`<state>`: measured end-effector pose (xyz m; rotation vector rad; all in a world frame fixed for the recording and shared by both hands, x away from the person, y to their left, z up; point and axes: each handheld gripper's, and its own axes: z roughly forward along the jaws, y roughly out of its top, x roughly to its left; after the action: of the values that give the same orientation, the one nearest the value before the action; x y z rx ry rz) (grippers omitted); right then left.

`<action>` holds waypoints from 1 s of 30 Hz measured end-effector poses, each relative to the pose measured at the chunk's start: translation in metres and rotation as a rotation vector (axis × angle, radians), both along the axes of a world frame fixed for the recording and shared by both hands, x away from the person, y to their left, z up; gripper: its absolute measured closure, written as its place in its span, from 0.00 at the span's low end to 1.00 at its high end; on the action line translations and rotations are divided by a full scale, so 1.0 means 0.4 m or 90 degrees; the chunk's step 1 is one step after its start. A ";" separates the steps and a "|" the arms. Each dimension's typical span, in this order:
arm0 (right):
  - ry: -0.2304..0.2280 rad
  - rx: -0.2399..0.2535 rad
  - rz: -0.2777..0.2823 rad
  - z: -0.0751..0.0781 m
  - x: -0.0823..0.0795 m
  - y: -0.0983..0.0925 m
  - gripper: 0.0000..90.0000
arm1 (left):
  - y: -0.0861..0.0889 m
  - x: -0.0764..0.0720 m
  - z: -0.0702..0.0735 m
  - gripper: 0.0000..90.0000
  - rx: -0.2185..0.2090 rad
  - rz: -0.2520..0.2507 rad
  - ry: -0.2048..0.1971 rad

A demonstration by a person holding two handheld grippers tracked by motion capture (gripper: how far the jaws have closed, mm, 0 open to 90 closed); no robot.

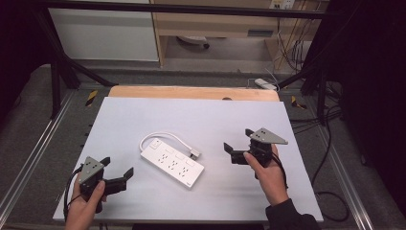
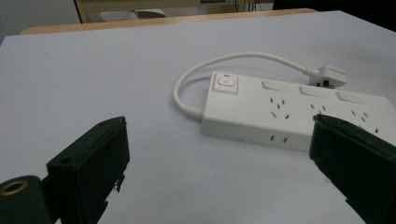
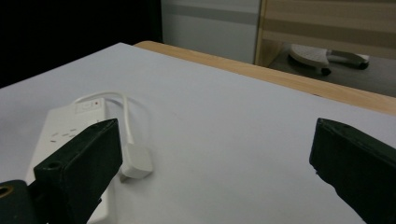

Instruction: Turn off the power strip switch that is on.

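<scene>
Nothing engaged yet, by my read. The power strip [image 1: 172, 163] lies flat near the middle of the white table [image 1: 143, 115], long axis running from 10 o'clock to 4 o'clock, switch end toward 10. Its short cord [image 1: 167, 136] loops out from the switch end and curls back along the far side, ending with the plug [image 1: 194, 154] lying just beside the strip's body at about 1 o'clock from its centre, not inserted in any socket. The left gripper [image 1: 118, 171] sits at 8 o'clock from the strip, jaws wide apart and holding nothing; in the left gripper view the strip's near corner shows just past the right-hand jaw, apart from it. The right gripper [image 1: 238, 143] hovers at 3 o'clock from the strip, jaws also spread wide, nothing between them; in the right gripper view the plug [image 3: 135, 161] lies just beyond one jaw, no contact visible. Looks like the start of the job: both tools positioned either side, facing in, strip and plug untouched. All grasping and whatever follows with the plug or cord is still to do.
</scene>
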<state>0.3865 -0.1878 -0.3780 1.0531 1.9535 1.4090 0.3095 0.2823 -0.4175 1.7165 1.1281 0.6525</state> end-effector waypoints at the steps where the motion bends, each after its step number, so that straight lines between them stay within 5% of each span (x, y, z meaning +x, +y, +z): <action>1: -0.002 -0.004 -0.004 -0.001 -0.001 -0.004 0.04 | 0.000 0.000 0.000 0.05 0.000 -0.001 0.000; 13: -0.013 0.015 -0.021 -0.007 -0.012 -0.051 0.03 | 0.003 -0.002 0.003 0.05 0.000 -0.001 -0.002; 30: -0.042 0.032 -0.097 -0.041 -0.052 -0.186 0.02 | 0.002 -0.001 0.002 0.05 0.001 -0.002 -0.002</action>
<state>0.3655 -0.2621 -0.3942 1.1387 1.7602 1.3973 0.3091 0.2832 -0.4165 1.7176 1.1228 0.6539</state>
